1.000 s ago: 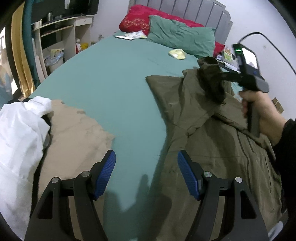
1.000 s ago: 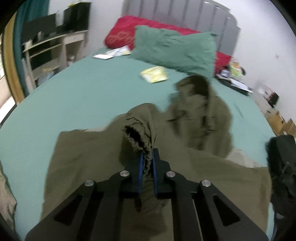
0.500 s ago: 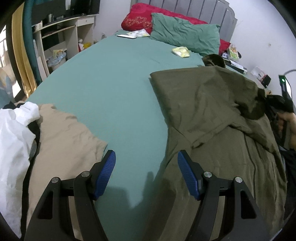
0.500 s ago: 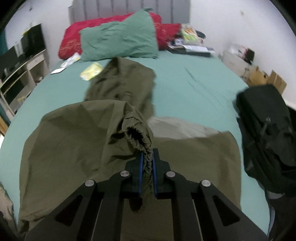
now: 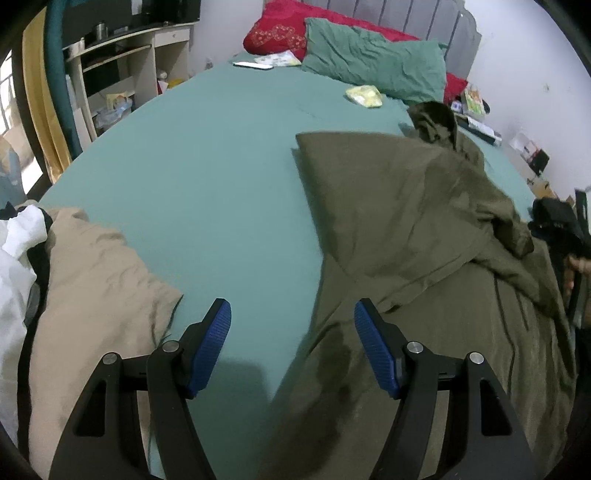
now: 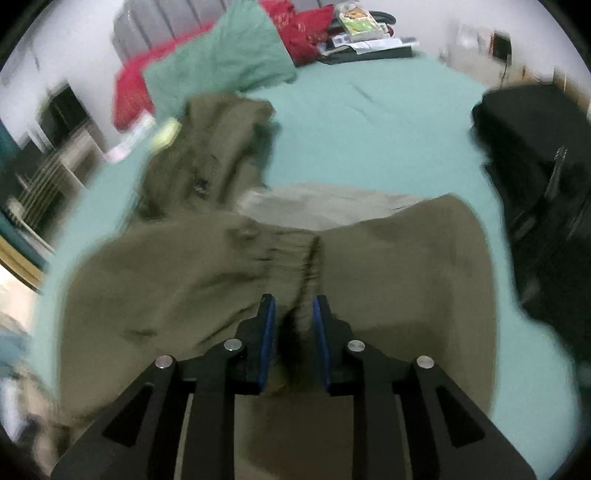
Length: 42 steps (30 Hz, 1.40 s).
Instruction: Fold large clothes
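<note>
Showing opening right gripper [image 6: 294, 325] around cuff [image 6: 303, 258]

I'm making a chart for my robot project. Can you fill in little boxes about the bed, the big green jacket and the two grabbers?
surface: bed with teal sheet
main garment: olive jacket, spread on the sheet, sleeve folded across its body
left gripper: open, empty, above the jacket's edge
right gripper: jaws opening, sleeve cuff between them
other clothes: tan garment, white garment
pillows: teal pillow, red pillow

Green pillow [image 5: 373, 61], red pillow [image 5: 277, 29], black backpack [image 6: 543, 192], wooden shelves [image 5: 122, 70]
</note>
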{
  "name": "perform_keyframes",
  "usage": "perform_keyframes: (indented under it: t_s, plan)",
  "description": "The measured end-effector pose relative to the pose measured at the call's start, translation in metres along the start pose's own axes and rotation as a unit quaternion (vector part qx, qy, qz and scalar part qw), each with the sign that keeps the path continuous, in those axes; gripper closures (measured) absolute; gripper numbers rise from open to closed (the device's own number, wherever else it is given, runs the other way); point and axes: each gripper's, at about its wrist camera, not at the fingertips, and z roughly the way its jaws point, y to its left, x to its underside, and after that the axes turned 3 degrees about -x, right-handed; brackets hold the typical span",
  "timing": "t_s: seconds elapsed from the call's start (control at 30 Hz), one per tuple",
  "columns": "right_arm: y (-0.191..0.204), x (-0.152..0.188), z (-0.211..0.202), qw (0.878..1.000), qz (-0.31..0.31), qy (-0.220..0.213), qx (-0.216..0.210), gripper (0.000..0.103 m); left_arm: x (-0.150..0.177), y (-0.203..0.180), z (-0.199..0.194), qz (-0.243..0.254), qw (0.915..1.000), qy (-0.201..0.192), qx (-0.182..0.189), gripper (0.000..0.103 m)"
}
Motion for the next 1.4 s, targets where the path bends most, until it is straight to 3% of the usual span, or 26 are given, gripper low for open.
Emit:
perform_keyframes:
  t_s: [0.03,0.13,0.2,0.3,0.37,0.57,0.7,0.8,0.9,0.97,1.1,1.17,1.27,1.4]
  plan:
    - [0.000,0.002,-0.001,1.000,0.003,0.002,-0.008,0.081,-0.001,-0.001,-0.002,-0.002,1.0000,-0.004,0.001,0.030]
    - [0.008,0.011,0.017,0.999,-0.028,0.039,0.009,0.053,-0.002,-0.008,-0.003,0.000,0.9999,-0.009,0.005,0.030]
    - [0.013,0.018,0.033,0.998,-0.037,0.058,0.017,0.051,-0.001,-0.013,-0.001,0.004,0.9999,-0.010,0.000,0.030]
    - [0.020,0.026,0.041,0.998,-0.026,0.048,0.013,0.051,-0.001,-0.012,0.000,-0.003,0.9999,-0.009,-0.006,0.030]
    - [0.029,0.028,0.036,0.998,-0.046,0.032,0.020,0.092,-0.002,-0.011,-0.001,-0.009,0.9999,-0.013,-0.005,0.030]
    - [0.040,0.014,-0.017,0.997,-0.076,0.004,0.012,0.093,-0.003,-0.009,-0.011,-0.003,0.9997,-0.024,-0.006,0.030]
    - [0.019,0.005,-0.047,0.998,-0.057,0.018,0.037,0.093,0.002,-0.010,-0.017,0.017,0.9997,-0.013,0.006,0.030]
    - [-0.003,0.008,-0.039,0.996,-0.029,0.053,0.063,0.092,0.004,-0.005,-0.019,0.013,0.9997,-0.006,0.019,0.030]
    - [-0.021,0.024,-0.018,0.992,-0.023,0.087,0.090,0.084,0.001,0.000,-0.018,0.004,0.9997,-0.012,0.019,0.030]
    - [-0.027,0.034,-0.009,0.988,-0.022,0.090,0.120,0.063,-0.004,0.003,-0.018,-0.002,0.9997,-0.019,0.018,0.030]
    - [-0.013,0.023,-0.019,0.986,-0.050,0.000,0.161,0.048,-0.009,0.003,-0.022,-0.003,0.9991,-0.030,0.028,0.030]
    - [-0.004,0.002,-0.020,0.986,-0.056,-0.037,0.149,0.036,-0.007,0.002,-0.025,0.006,0.9989,-0.034,0.031,0.030]
    - [0.014,-0.035,-0.001,0.989,-0.070,-0.059,0.119,0.035,-0.008,0.004,-0.022,0.001,0.9988,-0.031,0.039,0.030]
    - [0.045,-0.083,0.041,0.991,-0.081,-0.067,0.080,0.035,-0.012,0.017,-0.013,-0.035,0.9985,-0.041,0.012,0.030]
